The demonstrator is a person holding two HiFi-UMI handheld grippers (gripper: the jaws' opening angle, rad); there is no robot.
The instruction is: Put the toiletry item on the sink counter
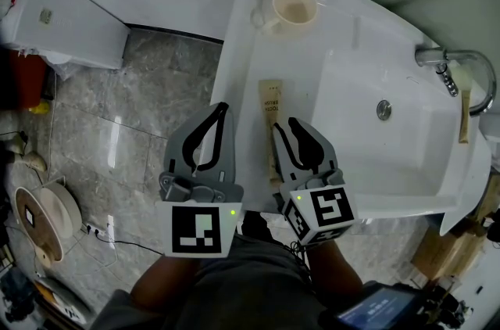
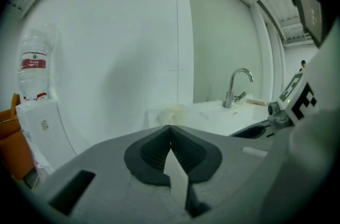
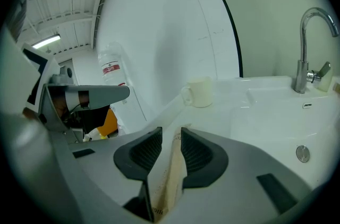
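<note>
The toiletry item is a long tan paper toothbrush packet (image 1: 270, 100). It lies lengthwise over the left ledge of the white sink counter (image 1: 242, 47), and I cannot tell whether its far end touches the ledge. My right gripper (image 1: 284, 123) is shut on the packet's near half. In the right gripper view the packet (image 3: 172, 164) stands on edge between the two dark pads of the gripper (image 3: 171, 132). My left gripper (image 1: 224, 108) hovers just left of it at the counter's edge. Its jaws meet at the tip in the left gripper view (image 2: 170, 127), with nothing held.
A cream mug (image 1: 293, 8) stands at the counter's far left corner. The basin with its drain (image 1: 383, 109) and a chrome faucet (image 1: 449, 62) lie to the right. Another tan packet (image 1: 464, 117) sits by the faucet. A white cabinet (image 1: 70, 16) and marble floor are at left.
</note>
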